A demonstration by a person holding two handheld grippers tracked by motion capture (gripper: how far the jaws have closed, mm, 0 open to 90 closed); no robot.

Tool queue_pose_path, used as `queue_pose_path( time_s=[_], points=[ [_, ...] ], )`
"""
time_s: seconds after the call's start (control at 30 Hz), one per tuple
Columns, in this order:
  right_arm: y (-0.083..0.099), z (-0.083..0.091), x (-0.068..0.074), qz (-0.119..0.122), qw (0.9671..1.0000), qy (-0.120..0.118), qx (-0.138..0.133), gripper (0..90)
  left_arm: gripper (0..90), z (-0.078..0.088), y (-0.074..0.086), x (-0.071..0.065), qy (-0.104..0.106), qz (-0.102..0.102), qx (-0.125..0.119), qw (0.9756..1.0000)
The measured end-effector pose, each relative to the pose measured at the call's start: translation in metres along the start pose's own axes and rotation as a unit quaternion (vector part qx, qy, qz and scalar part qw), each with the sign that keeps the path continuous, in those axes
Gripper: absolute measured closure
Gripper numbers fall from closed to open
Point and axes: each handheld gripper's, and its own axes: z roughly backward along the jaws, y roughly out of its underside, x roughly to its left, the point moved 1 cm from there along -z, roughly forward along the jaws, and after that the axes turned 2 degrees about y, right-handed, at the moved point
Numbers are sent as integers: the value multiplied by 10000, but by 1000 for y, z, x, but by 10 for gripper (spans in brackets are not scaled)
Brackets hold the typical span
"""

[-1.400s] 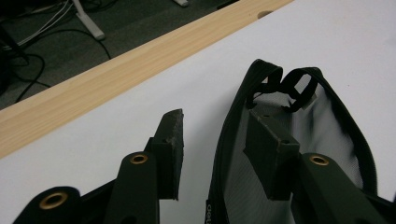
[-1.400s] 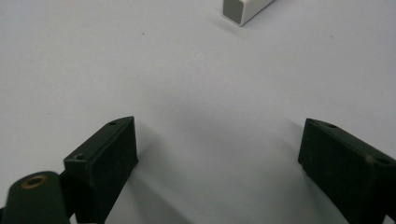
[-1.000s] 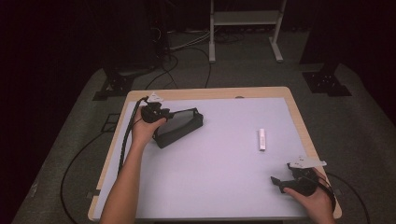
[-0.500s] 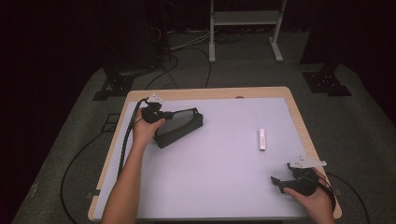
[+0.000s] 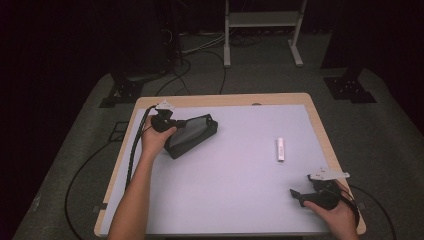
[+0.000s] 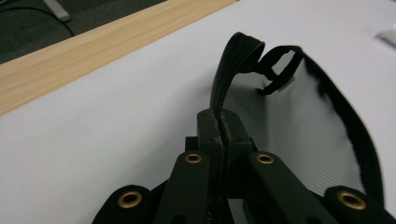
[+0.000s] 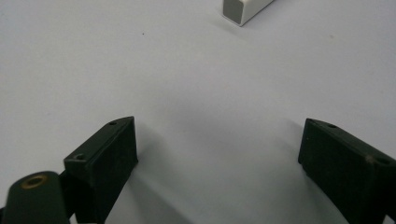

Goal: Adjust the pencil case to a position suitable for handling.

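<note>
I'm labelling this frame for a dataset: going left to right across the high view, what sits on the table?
Left gripper, clamped on the edge of the black pouch → small white stick-shaped object → right gripper, jaws apart at the near right corner.

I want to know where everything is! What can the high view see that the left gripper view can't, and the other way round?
Just the high view: the person's hands, the right gripper with jaws spread, the floor cables. Just the left gripper view: close up, the left gripper pinching the pouch's zipper edge. Both: the black mesh pouch, the white table with its wooden rim, and the small white stick.
</note>
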Motion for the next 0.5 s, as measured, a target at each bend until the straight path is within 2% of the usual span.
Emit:
queue_pose_path(
  time_s=[0.5],
  points=[
    [0, 0, 0, 0, 10000, 2, 0, 106, 887, 8, -7, -16, 237, -149, -92, 9996]
  ],
)
